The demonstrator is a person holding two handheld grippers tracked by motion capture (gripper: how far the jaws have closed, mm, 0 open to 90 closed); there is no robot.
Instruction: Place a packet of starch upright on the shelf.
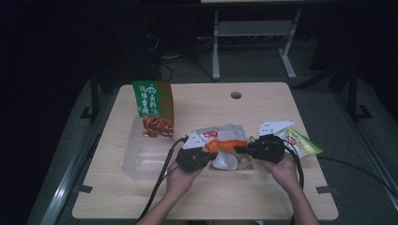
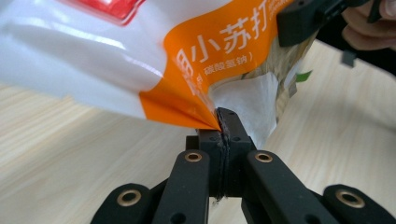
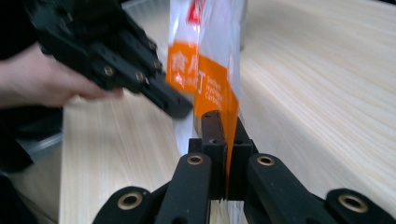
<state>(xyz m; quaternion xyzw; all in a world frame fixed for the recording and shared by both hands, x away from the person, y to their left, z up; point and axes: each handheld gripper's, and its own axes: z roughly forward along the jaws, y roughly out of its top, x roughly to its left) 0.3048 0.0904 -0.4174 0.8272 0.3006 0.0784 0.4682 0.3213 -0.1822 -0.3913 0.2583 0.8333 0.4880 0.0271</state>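
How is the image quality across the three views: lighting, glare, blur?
High view: dim, dark surroundings, table lit, white-and-orange pouch slightly soft. Left gripper view: bright, glare on the pouch's white film, the near claw sharp. Right gripper view: the other hand and far table are blurred.

Both tongs [image 1: 206, 158] [image 1: 244, 150] clamped, facing inward.

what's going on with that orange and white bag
A person holds the orange and white bag between two handheld grippers, just above the table. The left gripper is shut on one edge of the bag and the right gripper is shut on another. A clear plastic bin sits on the table to the left with a green and brown packet standing in it. A green packet lies to the right.
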